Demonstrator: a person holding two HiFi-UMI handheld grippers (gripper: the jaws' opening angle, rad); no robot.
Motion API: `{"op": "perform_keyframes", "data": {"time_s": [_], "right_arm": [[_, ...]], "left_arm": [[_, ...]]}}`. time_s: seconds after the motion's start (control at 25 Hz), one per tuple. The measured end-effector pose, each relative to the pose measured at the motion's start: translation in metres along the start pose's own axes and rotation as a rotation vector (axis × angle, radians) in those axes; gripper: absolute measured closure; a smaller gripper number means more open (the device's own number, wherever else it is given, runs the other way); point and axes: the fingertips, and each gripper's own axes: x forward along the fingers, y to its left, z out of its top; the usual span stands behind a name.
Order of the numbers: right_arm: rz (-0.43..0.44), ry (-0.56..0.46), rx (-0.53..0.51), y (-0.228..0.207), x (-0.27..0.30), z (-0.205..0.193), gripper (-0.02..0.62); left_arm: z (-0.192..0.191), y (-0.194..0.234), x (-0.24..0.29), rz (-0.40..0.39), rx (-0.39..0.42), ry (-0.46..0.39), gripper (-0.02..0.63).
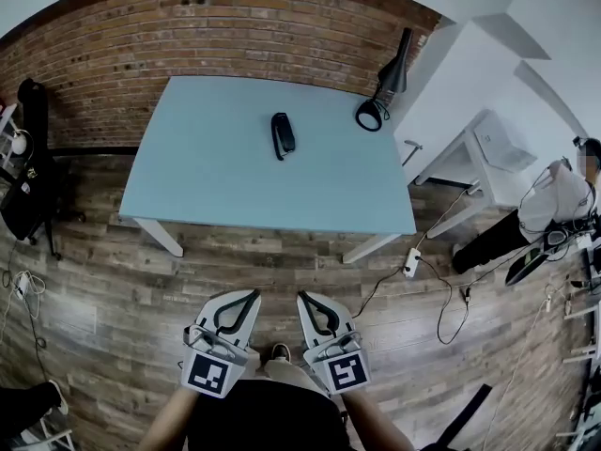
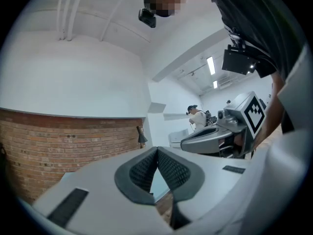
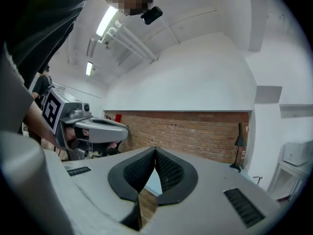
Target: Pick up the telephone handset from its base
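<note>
Jaws first: the left gripper [image 1: 253,295] is fully closed, its ribbed pads meeting at the tips with nothing between them, as its own view shows [image 2: 157,150]. The right gripper [image 1: 303,297] is the same, closed on nothing, pad tips touching [image 3: 155,150]. Both are held low and close to the person's body, side by side over the wood floor [image 1: 113,289], pointing level toward the table [image 1: 216,181] and angled slightly toward each other. The phone [image 1: 282,134] lies well apart from both, straight ahead across the near table edge, on the far half of the top and near its middle. Its long axis runs roughly away from the person, near end to far end, with a slight tilt. It sits almost on the line between the two grippers, so neither hand is clearly nearer. At this range the handset cannot be told from the base. A black lamp [image 1: 383,97] stands to the phone's right, at the far corner. Judging from this, the reach has not arrived, and whichever gripper goes in must open before it can close across the handset's narrow width.
</note>
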Motion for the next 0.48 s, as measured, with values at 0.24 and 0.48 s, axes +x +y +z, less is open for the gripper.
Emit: {"op": "perform_keyframes", "data": {"time_s": [0.24,0.48], "right_arm": [[-0.034,0.012,-0.022,0.015,0.032,0.009,0.599],[-0.035,-0.002,-0.054,0.011,0.052,0.011,0.598]], "left_arm": [[0.008,0.026,-0.011,-0.038,0.079,-0.079,0.58],[0.002,0.042,-0.006,-0.026,0.03,-0.082,0.58]]}}
